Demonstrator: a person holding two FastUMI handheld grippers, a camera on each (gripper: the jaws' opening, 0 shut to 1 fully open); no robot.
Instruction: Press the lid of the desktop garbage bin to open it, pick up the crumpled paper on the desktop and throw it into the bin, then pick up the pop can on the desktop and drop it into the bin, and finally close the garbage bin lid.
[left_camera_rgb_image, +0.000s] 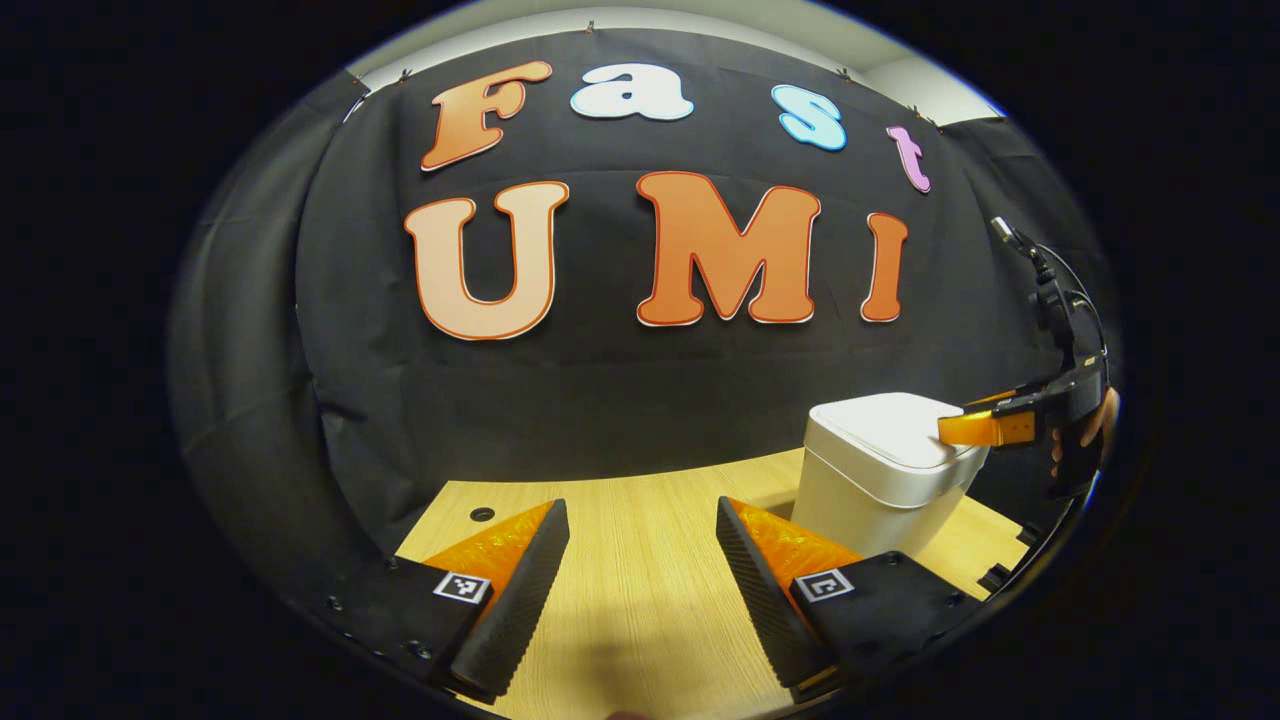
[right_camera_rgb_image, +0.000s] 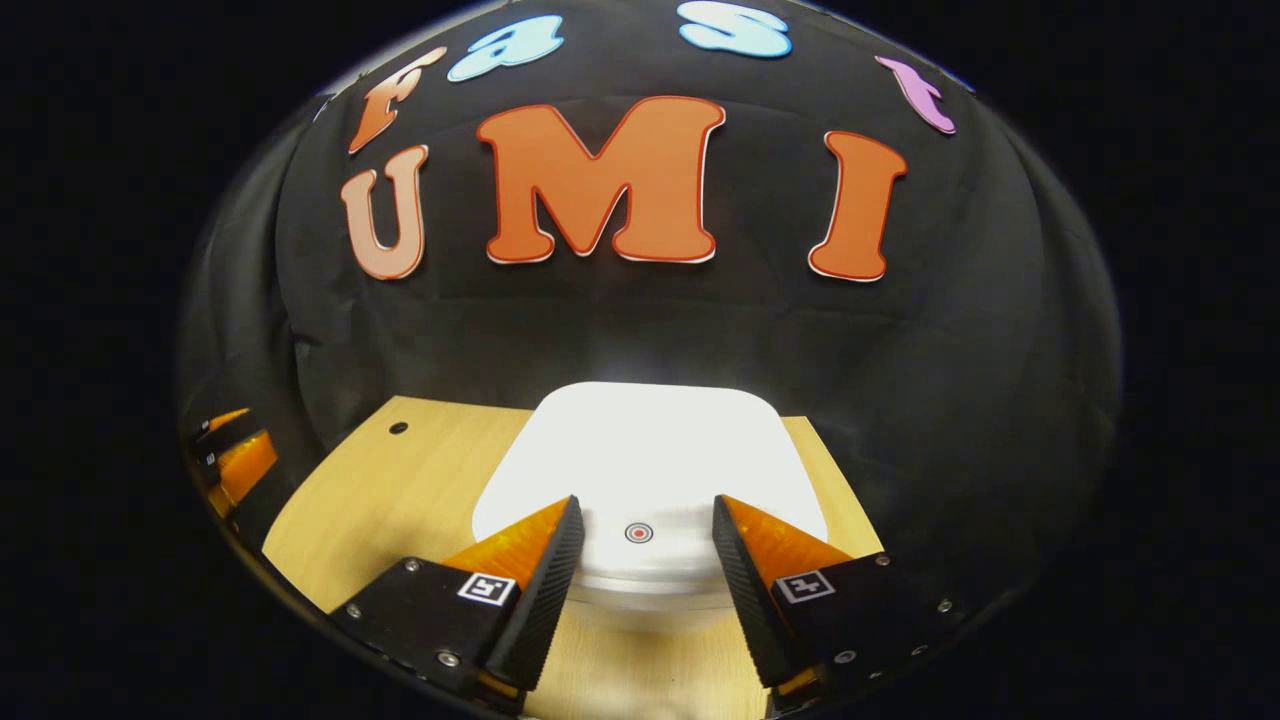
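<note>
Jaws both spread | right gripper (right_camera_rgb_image: 640, 525) over smooth rounded-square bin lid (right_camera_rgb_image: 650, 450) | wood-grain desktop (left_camera_rgb_image: 640, 600)

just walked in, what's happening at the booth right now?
A person holds a tool in each hand at a wooden table. The right tool is open and poised over the front edge of the white garbage bin; its lid looks closed. Whether it touches the lid can't be told. The left tool is open too, holding nothing, hovering over bare tabletop to the bin's left.
</note>
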